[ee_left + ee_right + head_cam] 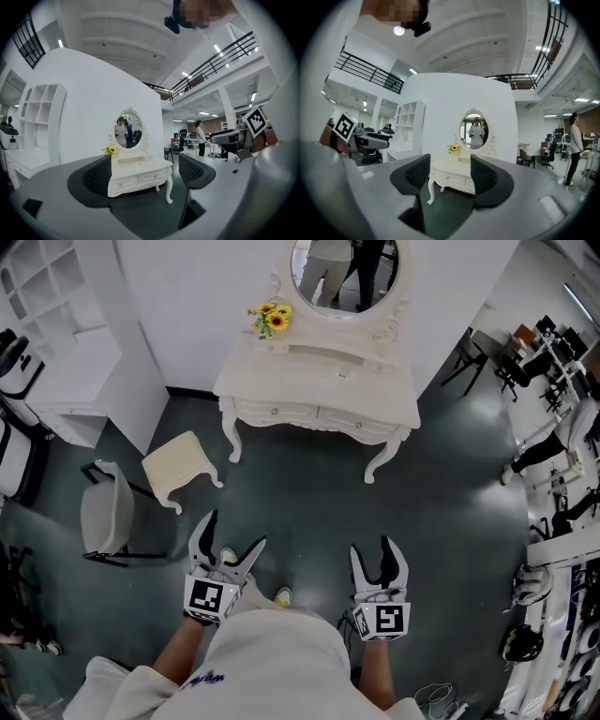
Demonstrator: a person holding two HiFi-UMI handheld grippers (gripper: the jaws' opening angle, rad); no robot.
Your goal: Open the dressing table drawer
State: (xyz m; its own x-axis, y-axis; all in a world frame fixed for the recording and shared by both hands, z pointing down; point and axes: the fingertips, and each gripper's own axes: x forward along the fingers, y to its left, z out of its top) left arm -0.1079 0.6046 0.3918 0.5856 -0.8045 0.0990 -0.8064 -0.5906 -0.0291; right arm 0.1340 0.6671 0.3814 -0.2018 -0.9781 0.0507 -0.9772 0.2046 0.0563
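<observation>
Although the dressing table (375,390) stood in full view against the white wall, neither of its front drawers was open. The left drawer (275,412) and the right drawer (354,419) sat side by side, both flush with the front rail, each with a small knob. On the top surface a bunch of sunflowers (271,318) stood at the back left corner, just beside the oval mirror (344,273). A white stool (180,468) stood on the dark floor (309,502) near the table's left leg, turned at an angle. A pale chair (108,517) stood just beyond it, and a white shelving unit (56,324) further left. Both tools were held low over the floor, well apart from the table and pointed toward it. The left hand-held gripper (236,531) had its jaws spread wide with nothing between them. The right hand-held gripper (371,547) had its jaws partly spread, narrower than the left, likewise empty. Neither touched any furniture.
</observation>
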